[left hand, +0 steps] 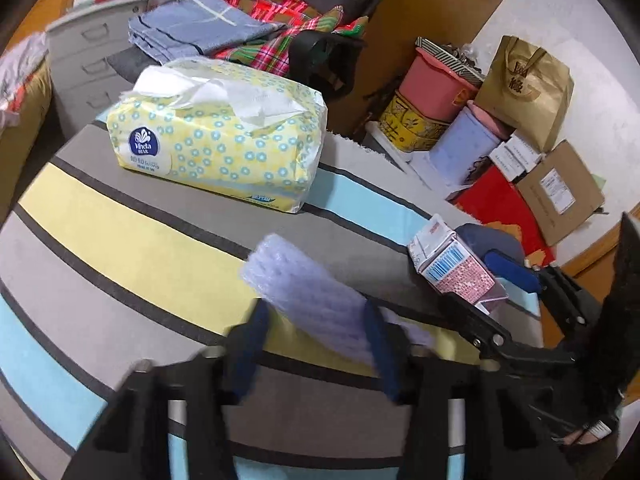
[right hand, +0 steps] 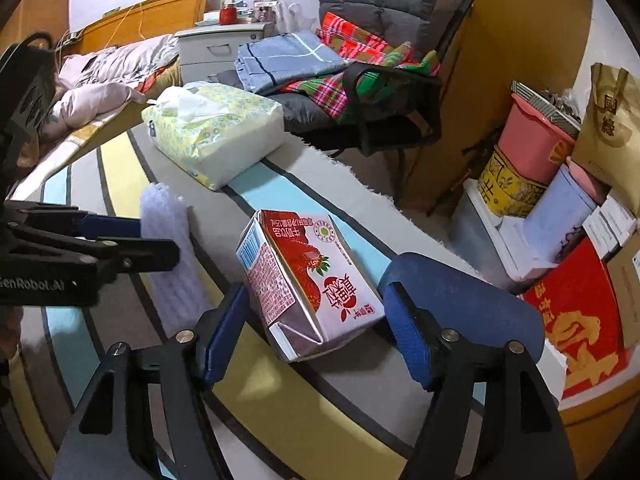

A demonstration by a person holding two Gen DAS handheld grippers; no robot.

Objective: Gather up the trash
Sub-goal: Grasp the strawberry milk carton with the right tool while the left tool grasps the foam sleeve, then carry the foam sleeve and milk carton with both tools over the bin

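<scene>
A white foam net sleeve (left hand: 308,296) lies on the striped cloth between the blue pads of my left gripper (left hand: 316,344), whose jaws are open around it. It also shows in the right wrist view (right hand: 168,248), with the left gripper (right hand: 120,236) beside it. A strawberry milk carton (right hand: 308,280) lies on its side between the open jaws of my right gripper (right hand: 316,340). In the left wrist view the carton (left hand: 452,268) sits at the right with the right gripper (left hand: 500,284) around it.
A yellow Vinda tissue pack (left hand: 216,148) lies further back on the striped table cloth (left hand: 120,248). A chair with folded cloths (right hand: 360,68) stands behind the table. Boxes, a pink bucket (right hand: 532,140) and a paper bag (right hand: 612,132) are stacked at the right on the floor.
</scene>
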